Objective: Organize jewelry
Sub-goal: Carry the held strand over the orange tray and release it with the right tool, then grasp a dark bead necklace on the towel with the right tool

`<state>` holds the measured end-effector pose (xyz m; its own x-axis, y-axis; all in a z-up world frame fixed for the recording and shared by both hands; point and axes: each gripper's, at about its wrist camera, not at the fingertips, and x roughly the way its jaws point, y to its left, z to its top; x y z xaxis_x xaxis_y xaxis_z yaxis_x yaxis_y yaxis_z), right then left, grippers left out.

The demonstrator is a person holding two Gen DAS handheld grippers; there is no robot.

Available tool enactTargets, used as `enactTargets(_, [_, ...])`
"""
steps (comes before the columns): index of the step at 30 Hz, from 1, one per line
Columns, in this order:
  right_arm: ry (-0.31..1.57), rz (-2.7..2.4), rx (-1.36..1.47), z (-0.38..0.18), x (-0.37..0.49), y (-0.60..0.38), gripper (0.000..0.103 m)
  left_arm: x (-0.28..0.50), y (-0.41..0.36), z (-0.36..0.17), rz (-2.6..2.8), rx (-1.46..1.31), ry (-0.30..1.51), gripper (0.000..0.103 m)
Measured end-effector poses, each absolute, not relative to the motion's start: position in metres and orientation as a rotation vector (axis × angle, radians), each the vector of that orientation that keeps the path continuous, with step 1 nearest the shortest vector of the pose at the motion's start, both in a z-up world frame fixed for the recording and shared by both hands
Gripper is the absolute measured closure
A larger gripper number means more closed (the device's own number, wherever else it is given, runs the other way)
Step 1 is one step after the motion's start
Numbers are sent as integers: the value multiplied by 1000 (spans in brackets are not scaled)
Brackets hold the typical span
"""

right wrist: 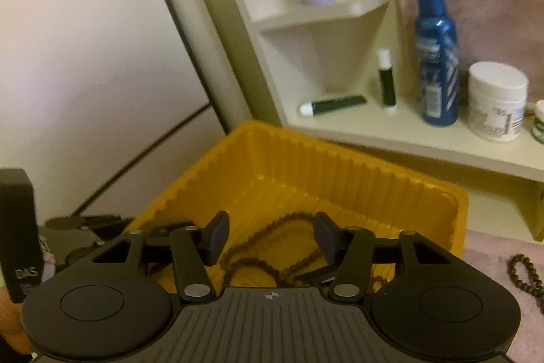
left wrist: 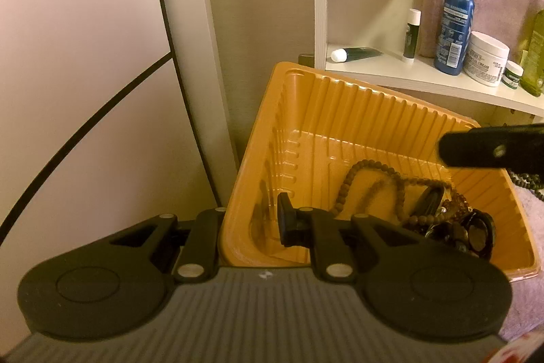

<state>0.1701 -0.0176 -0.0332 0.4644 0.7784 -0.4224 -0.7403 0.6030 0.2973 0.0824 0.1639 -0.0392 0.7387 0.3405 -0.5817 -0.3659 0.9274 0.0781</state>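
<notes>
The orange tray (left wrist: 357, 111) fills the lower middle of both views, tilted, its far corner up against the pale wall panel (left wrist: 85, 39) and tucked under the edge of the white shelf (left wrist: 408, 73), so your open room lies over its ribbed floor at the frame's left. Your left hand-held gripper (left wrist: 251, 223) is pressed together on the tray's near left wall, one finger inside and one outside. Your right hand-held gripper (right wrist: 268, 237) stands spread above the tray, nothing between its pads. The jewelry pile (left wrist: 448, 220) sits in the tray's lower right corner; only the left view shows that heap in full. A brown bead strand (left wrist: 370, 182) runs from it toward the tray's middle, looping up and left. Only the right view shows a second bead strand (right wrist: 523, 274) outside the tray on the pink cloth (right wrist: 493, 261) at right, and a dark box (right wrist: 17, 227) at left.
</notes>
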Motion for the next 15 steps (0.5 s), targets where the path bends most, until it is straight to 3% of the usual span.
enactTargets(15, [618, 609, 135, -71, 164, -162, 47, 93, 162, -44, 406, -26, 648, 89])
